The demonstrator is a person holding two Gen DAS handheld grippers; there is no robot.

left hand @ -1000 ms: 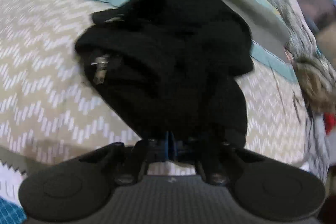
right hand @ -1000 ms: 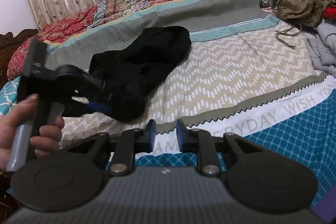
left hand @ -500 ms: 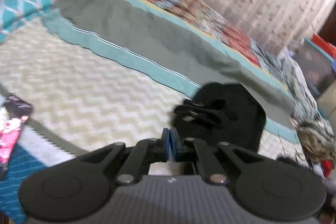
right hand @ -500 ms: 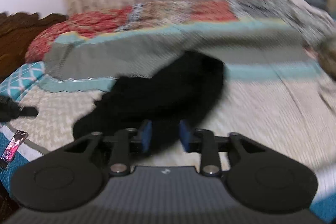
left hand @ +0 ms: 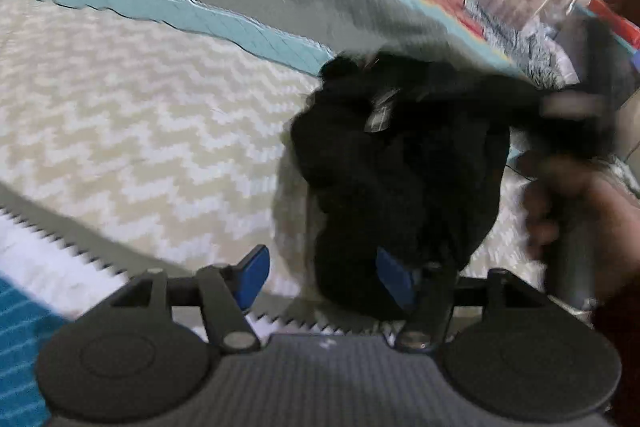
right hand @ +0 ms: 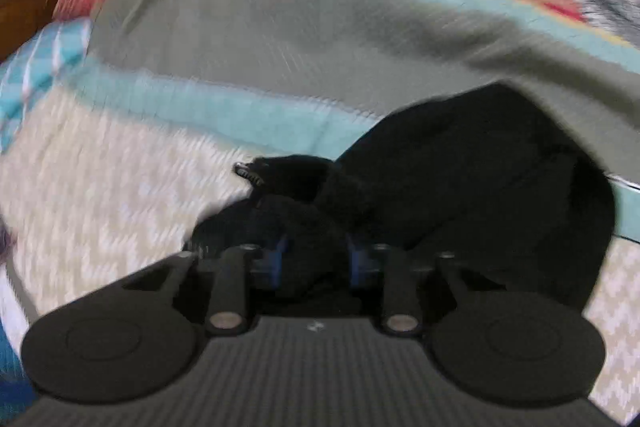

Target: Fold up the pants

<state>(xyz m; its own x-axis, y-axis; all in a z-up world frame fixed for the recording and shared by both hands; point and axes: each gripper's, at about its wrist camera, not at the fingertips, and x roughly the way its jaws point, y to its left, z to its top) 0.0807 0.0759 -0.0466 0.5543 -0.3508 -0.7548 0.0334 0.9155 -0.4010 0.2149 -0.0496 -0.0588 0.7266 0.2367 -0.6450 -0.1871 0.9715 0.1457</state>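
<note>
The black pants (left hand: 396, 171) lie bunched on the chevron-patterned bedspread (left hand: 132, 131), their far end reaching over its teal stripe onto the grey band. The left gripper (left hand: 324, 277) has just been opening — its blue pads stand spread, the right-hand one against the near edge of the cloth, the other clear over the bedspread, so nothing is pinched. The right gripper (right hand: 316, 259) has just been closing, and a fold of the pants sits between its pads, which press in on it. In the left wrist view a hand (left hand: 580, 219) grips that gripper's handle beside the heap — heavily blurred.
</note>
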